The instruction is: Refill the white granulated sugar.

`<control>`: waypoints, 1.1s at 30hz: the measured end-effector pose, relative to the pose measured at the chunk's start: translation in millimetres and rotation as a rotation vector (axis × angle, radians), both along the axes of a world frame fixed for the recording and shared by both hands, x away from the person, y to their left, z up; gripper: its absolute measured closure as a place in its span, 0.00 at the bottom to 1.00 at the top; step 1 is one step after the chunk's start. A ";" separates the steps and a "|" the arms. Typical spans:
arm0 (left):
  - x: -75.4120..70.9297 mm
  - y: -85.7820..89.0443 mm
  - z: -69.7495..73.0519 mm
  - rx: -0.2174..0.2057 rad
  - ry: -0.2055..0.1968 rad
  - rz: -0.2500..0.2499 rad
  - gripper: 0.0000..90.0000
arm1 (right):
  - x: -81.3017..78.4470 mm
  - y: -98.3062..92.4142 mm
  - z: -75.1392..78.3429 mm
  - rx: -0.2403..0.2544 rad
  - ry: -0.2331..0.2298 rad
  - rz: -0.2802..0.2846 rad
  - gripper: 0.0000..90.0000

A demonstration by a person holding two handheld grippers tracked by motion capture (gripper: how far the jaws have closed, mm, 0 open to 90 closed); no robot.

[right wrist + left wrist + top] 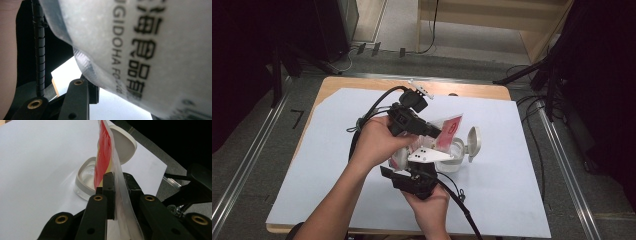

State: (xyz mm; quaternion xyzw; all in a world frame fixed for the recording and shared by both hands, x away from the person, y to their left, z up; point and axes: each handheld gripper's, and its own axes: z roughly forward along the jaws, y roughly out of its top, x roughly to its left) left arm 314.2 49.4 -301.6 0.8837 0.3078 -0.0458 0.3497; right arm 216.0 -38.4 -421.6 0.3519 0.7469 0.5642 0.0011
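At centre of white-covered surface (512, 190): both hands meet over clear plastic pouch (449, 131) with red print. Left gripper (119, 195) fingers clenched on pouch edge, film upright between pads, red part leaning toward 12 o'clock. Right gripper (414, 181) at 6 o'clock of pouch; frosted pouch film with black lettering lies across its fingers (80, 97), grip itself cannot tell. White container (454, 156) just beside pouch at 4 o'clock, hinged lid (473, 142) standing open at 3 o'clock.
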 end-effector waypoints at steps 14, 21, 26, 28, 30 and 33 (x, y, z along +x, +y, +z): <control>-1.3 -1.0 0.0 -0.003 -0.006 -0.002 0.92 | -0.4 0.0 -0.2 0.003 0.000 0.000 0.71; -1.0 -0.8 0.0 -0.001 -0.003 -0.003 0.92 | -0.6 -0.2 -0.2 0.002 -0.001 0.001 0.71; -1.4 -1.1 0.0 -0.001 -0.004 -0.003 0.92 | -0.8 -0.1 -0.2 0.003 -0.001 0.001 0.71; -1.6 -1.3 0.2 0.000 -0.006 -0.003 0.92 | -0.7 -0.1 -0.2 0.003 -0.001 0.001 0.71; -1.8 -1.5 0.5 0.005 -0.008 -0.001 0.92 | -0.7 -0.1 -0.1 0.005 0.000 0.002 0.71; -2.1 -1.9 0.4 0.001 -0.010 0.001 0.93 | -0.7 0.0 0.0 0.005 0.000 0.001 0.71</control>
